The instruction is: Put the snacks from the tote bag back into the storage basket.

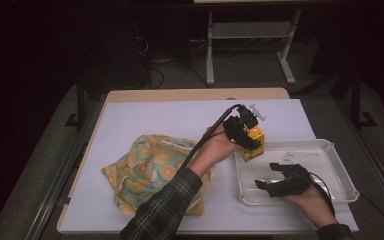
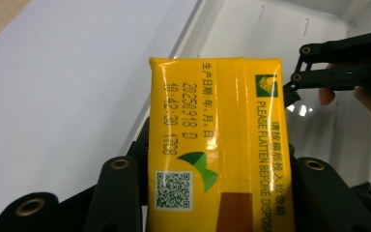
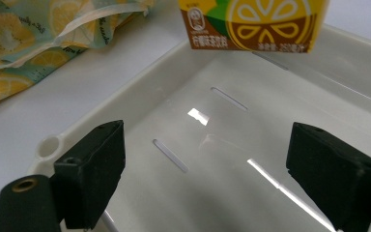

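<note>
Evidently, a yellow drink carton (image 1: pixel 254 143) was held clamped between the jaws of the left gripper (image 1: pixel 247 142), gripped across its narrow sides so that its printed back faced that gripper's camera (image 2: pixel 217 145). It was seen raised above the near-left corner of the white tray (image 1: pixel 330 147), not yet resting on anything; in the right gripper view its lemon-printed lower end (image 3: pixel 253 24) hung over the tray's far rim. A placement into the tray was judged to be the step in hand, since the carton was carried upright and directly over the tray's edge.

The right gripper (image 1: pixel 275 181) was held low inside the tray, its jaws spread wide with nothing between them, only the slotted tray floor (image 3: pixel 212 145) being seen past its pads. It was probably kept there to steady the tray or to receive the carton, though which could not be told.

A lemon-patterned cloth bag (image 1: pixel 150 167) lay slumped on the white table (image 1: pixel 170 117), just beside the tray and under the left forearm; its white handle (image 3: pixel 92 24) was seen near the tray's corner.
</note>
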Demonstrator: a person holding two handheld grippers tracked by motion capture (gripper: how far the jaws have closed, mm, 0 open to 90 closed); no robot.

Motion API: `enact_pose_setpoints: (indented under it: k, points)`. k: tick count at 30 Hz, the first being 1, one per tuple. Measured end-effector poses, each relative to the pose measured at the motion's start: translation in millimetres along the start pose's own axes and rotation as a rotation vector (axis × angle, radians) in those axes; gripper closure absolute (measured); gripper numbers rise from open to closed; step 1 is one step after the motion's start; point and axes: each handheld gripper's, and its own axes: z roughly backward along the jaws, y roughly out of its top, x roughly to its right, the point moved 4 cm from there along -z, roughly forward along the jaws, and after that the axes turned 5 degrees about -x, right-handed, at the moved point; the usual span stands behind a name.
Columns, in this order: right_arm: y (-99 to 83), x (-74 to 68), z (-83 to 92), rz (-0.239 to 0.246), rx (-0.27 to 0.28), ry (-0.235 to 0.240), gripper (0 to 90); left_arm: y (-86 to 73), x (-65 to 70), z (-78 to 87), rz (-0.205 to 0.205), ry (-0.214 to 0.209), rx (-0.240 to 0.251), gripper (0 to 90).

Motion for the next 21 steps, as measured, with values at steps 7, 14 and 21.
enact_pose_setpoints:
  k: [7,14,21]
  points:
    - [0.3,0.6,0.3,0.001,0.006,0.0,13.8,2.9,-2.2,-14.3,0.022,0.003,-0.006,54.5]
    - [0.3,0.0,0.2,0.004,0.003,-0.002,13.8,4.6,-3.4,-33.3,0.024,0.012,-0.039,54.4]
    - [0.4,1.1,0.1,0.012,0.008,-0.002,13.8,7.8,-2.5,-44.6,0.028,0.012,-0.041,54.4]
